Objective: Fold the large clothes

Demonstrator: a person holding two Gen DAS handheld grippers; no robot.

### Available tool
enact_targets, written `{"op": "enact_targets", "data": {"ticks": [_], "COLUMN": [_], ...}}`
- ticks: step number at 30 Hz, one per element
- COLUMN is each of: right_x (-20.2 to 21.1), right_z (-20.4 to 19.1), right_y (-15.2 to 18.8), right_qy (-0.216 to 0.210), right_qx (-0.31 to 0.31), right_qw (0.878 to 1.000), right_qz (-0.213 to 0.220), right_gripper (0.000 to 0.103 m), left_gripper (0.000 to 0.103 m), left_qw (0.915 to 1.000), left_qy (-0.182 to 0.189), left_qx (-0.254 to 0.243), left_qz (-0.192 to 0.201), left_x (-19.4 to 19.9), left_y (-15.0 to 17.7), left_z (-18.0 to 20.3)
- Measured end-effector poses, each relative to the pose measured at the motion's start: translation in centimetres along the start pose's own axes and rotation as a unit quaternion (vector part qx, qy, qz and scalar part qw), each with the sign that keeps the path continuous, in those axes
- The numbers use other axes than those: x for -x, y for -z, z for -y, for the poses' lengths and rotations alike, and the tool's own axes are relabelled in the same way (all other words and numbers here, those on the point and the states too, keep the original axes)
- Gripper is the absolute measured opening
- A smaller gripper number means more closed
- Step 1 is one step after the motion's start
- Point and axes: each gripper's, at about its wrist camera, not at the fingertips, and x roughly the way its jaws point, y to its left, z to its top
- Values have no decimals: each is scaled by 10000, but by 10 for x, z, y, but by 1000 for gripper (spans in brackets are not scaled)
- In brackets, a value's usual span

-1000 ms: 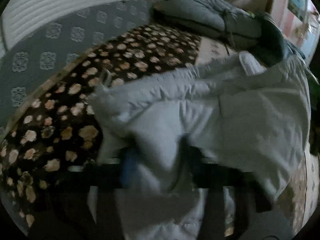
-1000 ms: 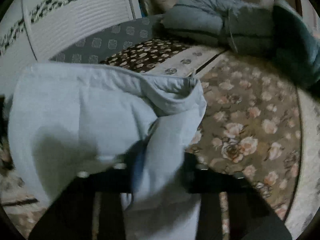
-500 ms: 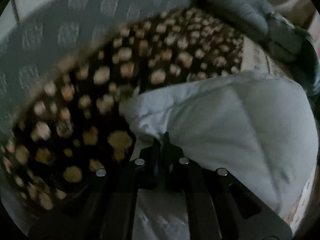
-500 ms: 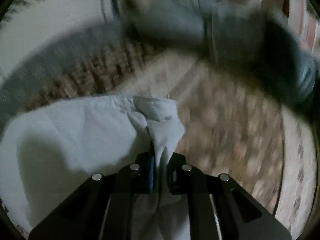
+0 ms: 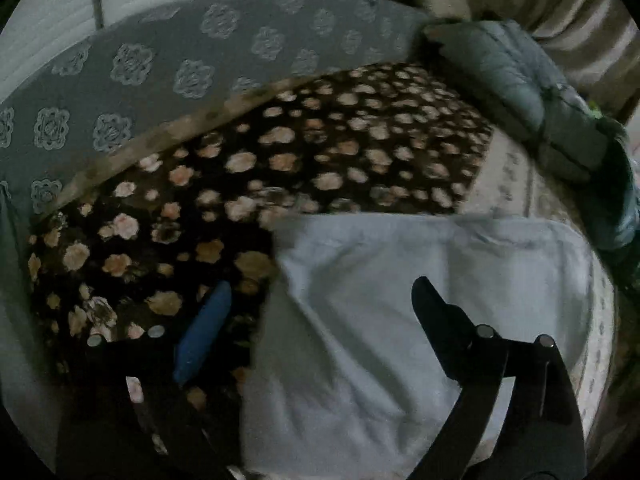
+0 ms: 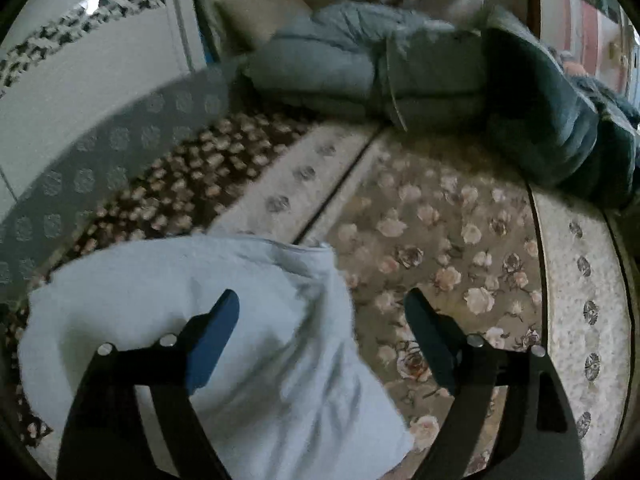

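Observation:
A pale blue garment (image 5: pixel 420 304) lies folded on the floral bed cover; in the right wrist view the same garment (image 6: pixel 168 304) fills the lower left. My left gripper (image 5: pixel 320 300) hovers over its left edge, jaws opening wide, one blue pad over the dark cover and the black finger (image 5: pixel 436 312) over the cloth, nothing pinched. My right gripper (image 6: pixel 320 308) hangs above the garment's right edge, jaws opening too; its blue pad is over the cloth and the black finger (image 6: pixel 428 328) over the rose-patterned cover. Neither grips the fabric.
A dark brown flowered blanket (image 5: pixel 304 152) and a grey patterned spread (image 5: pixel 160 68) lie to the left. A rolled grey-blue quilt (image 6: pixel 360 68) and a dark teal bundle (image 6: pixel 560 120) sit at the bed's far end. A beige rose cover (image 6: pixel 460 240) stretches right.
Both grippers were shut on bunched garment corners; they have let go, opened wide and lifted away. The garment now lies flat on the bed.

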Motion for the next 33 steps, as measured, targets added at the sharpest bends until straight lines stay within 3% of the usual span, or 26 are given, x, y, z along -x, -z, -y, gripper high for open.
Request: {"op": "enact_targets", "data": {"ticks": [5, 10, 17, 23, 28, 33], "right_x": [-13, -69, -135, -171, -183, -192], "right_z": [-68, -126, -133, -143, -151, -152], "right_y": [7, 10, -1, -4, -1, 4], "right_qy": [-500, -602, -490, -82, 176, 197], "right_qx": [409, 799, 543, 698, 992, 1035], "right_qw": [9976, 9891, 9816, 9743, 9679, 9661], "right_qz": [-237, -1077, -1763, -2141, -2302, -2356], "right_gripper": [85, 85, 86, 86, 87, 87], "left_gripper": [100, 100, 100, 100, 100, 100], "left_qw": [9967, 9886, 9751, 9640, 9562, 9537], "left_qy": [395, -24, -476, -912, -919, -972], "left_qx": [-599, -588, -477, -643, -701, -857], "left_qz": [-381, -1384, -2113, -2414, -2691, -2715], "left_x": [-12, -72, -131, -176, -189, -202], "left_y": [17, 12, -25, -45, -47, -46], "left_z": [77, 121, 126, 139, 132, 135]}}
